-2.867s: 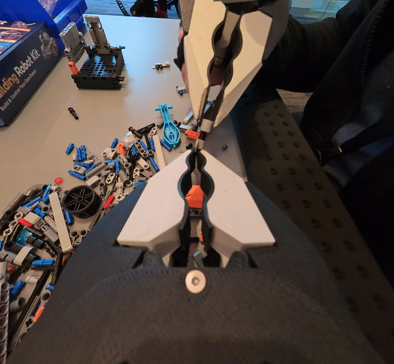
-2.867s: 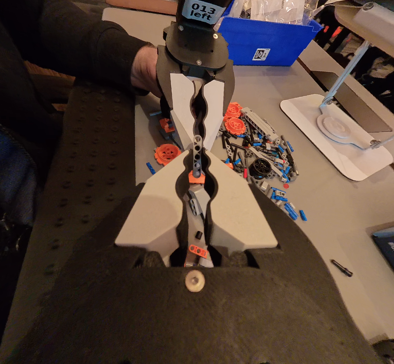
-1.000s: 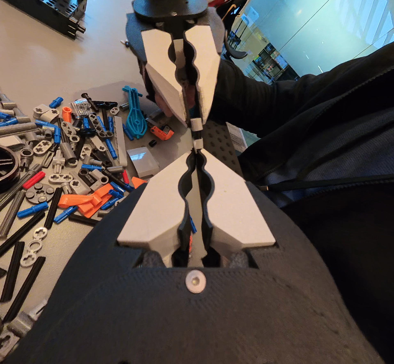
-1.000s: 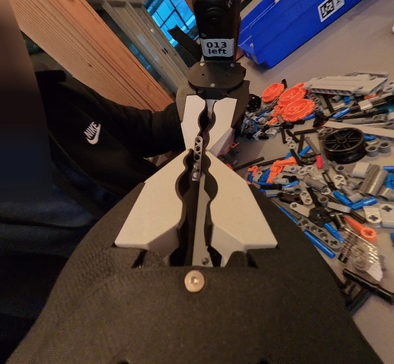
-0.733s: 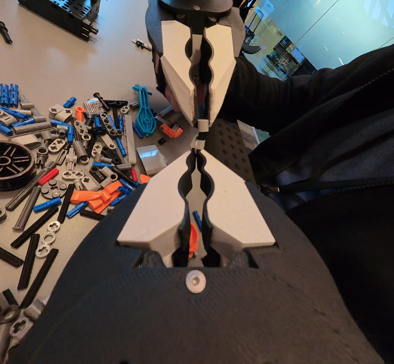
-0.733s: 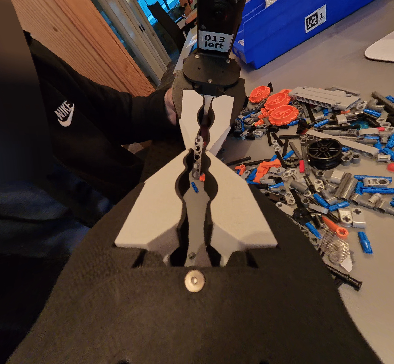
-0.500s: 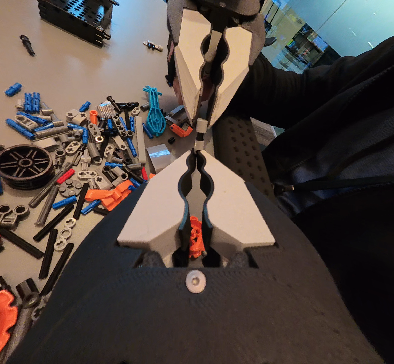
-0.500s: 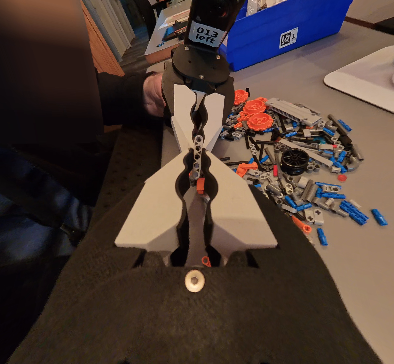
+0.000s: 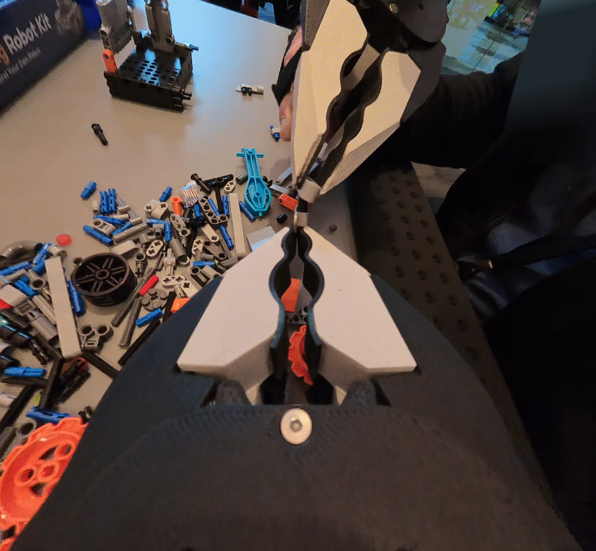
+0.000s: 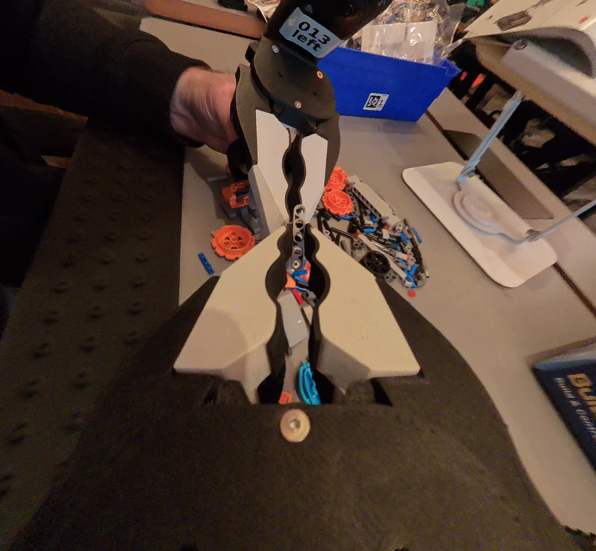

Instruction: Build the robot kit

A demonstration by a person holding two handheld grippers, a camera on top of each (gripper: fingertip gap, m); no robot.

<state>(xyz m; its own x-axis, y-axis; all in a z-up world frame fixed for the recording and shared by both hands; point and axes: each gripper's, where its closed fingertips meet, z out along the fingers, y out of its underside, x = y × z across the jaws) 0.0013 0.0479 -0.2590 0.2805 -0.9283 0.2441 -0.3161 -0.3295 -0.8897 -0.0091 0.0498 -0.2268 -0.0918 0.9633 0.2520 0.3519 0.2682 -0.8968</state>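
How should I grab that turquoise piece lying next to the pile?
Probably by the thin stem, coming from above. The turquoise piece lies flat, and its stem end sticks out clear of the pile.

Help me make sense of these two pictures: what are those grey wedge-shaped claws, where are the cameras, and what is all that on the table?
No robot here: a person holds a two-finger gripper in each hand, with a camera on each looking along its fingers. One picture is from the left gripper, the other from the right gripper, so each also sees the other opposite. Both are shut, tip to tip, above the table edge. The right one pinches a thin grey beam with holes; the left one pinches a small grey sleeve on a dark rod. The grey table carries a pile of loose building pieces: blue pins, a black wheel, orange gears, plus a half-built black frame and a blue bin.
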